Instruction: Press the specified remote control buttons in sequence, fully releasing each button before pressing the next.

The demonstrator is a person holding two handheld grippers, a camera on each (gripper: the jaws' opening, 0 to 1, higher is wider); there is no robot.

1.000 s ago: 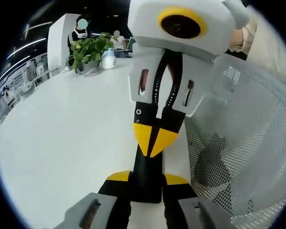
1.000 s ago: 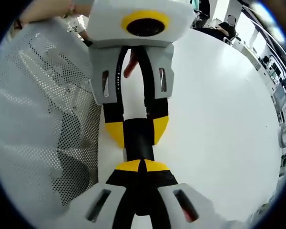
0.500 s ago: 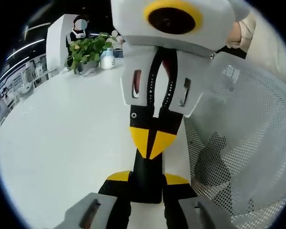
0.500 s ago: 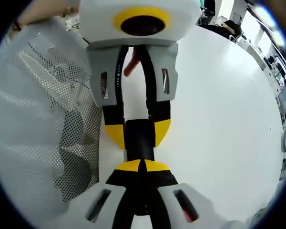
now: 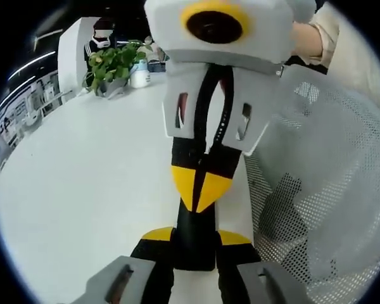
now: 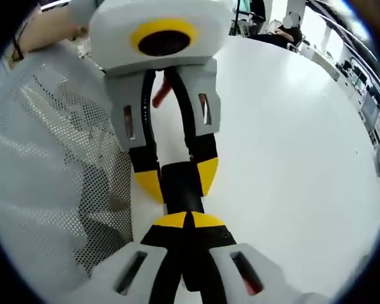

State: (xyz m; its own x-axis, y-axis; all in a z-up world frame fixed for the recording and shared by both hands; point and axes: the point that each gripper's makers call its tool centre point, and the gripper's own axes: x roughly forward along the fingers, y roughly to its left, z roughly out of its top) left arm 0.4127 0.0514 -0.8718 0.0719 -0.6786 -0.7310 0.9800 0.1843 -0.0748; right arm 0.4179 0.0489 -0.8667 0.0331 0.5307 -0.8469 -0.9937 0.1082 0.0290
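A wide white tabletop (image 5: 82, 190) ran back toward an office, with a potted plant (image 5: 111, 62) and a white cup (image 5: 138, 73) at its far edge. Perforated white mesh (image 5: 329, 190) draped along the edge nearest the person.

We found the remote (image 5: 195, 250), a slim black bar, close to that mesh-side edge. It was clamped end-on between the yellow tips of the left tongs (image 5: 196, 235), which were closed onto its sides. We could not tell whether it rested on the tabletop or was lifted off it. We judged this grip was meant to steady the remote so that a push would not shove it away.

The right tongs (image 5: 201, 190) came in from the opposite side with their yellow tips squeezed together and nothing between them. That made one blunt point, aimed at the remote's face, which suits poking a single button. Whether the point was pressing or only touching, we could not say. No buttons could be made out.

The left gripper view gave us the plant, the cup and a hand (image 5: 307, 39) behind the right tongs. The right gripper view showed the left tongs' tips parted around the remote, the right tongs' closed tips at its near end, and a forearm (image 6: 47, 25) above the mesh.
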